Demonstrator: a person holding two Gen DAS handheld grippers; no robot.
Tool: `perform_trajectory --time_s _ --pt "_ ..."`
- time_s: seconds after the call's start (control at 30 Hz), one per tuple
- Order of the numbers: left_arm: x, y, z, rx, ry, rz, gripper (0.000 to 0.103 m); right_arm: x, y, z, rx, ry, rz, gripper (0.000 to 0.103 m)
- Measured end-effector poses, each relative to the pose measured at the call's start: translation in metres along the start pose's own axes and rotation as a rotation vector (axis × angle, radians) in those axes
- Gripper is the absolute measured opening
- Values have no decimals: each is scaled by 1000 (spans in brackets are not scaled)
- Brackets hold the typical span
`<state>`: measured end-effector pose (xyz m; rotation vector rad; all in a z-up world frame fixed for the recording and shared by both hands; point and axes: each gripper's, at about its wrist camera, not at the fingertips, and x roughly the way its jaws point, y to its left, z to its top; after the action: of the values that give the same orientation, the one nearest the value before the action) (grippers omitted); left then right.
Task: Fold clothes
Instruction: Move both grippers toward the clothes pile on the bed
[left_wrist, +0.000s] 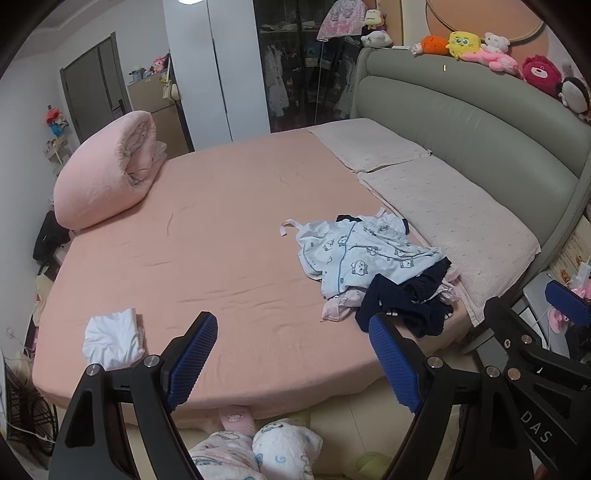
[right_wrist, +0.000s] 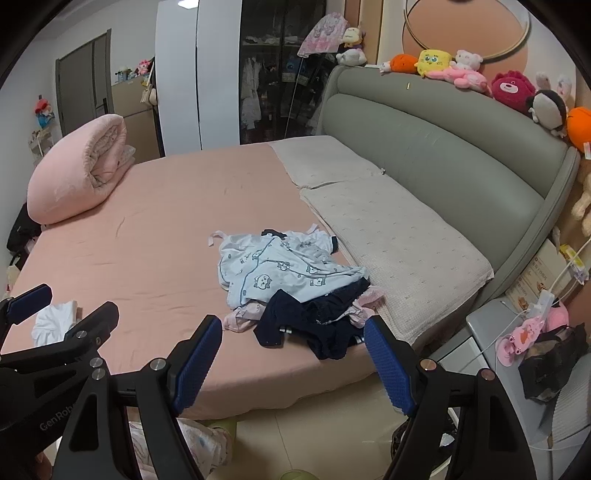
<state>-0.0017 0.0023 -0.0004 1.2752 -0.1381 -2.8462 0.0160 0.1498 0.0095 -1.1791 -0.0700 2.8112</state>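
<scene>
A heap of clothes lies on the pink bed (left_wrist: 207, 229) near the pillows: a light blue printed top (left_wrist: 362, 254) over a dark navy garment (left_wrist: 402, 306) and a pale pink piece (left_wrist: 338, 306). The same top (right_wrist: 273, 273) and navy garment (right_wrist: 314, 325) show in the right wrist view. A folded white garment (left_wrist: 110, 338) lies near the bed's front left edge, and also shows in the right wrist view (right_wrist: 55, 321). My left gripper (left_wrist: 291, 362) is open and empty, held over the bed's front edge. My right gripper (right_wrist: 291, 362) is open and empty, just short of the navy garment.
A rolled pink quilt (left_wrist: 107, 173) sits at the bed's far left corner. Two beige pillows (left_wrist: 447, 218) lie along the grey headboard (left_wrist: 480, 122), which carries plush toys. A grey nightstand (right_wrist: 517, 369) stands at the right. Pink slippers and clothing lie on the floor below.
</scene>
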Motion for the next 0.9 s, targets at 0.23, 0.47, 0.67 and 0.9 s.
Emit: perform_trajectory --time_s 0.23,0.47,0.67,0.9 --pt "2 -11 -3 20 -5 2 84 9 -8 -2 8 3 7 79" --pt "5 -10 2 24 7 -17 84 14 -13 -4 16 8 7 79" --pt "16 -18 7 51 16 -11 84 20 -15 -3 27 21 -8 79" --pt "38 -32 17 79 34 -13 84 47 -25 1 54 48 -27 79"
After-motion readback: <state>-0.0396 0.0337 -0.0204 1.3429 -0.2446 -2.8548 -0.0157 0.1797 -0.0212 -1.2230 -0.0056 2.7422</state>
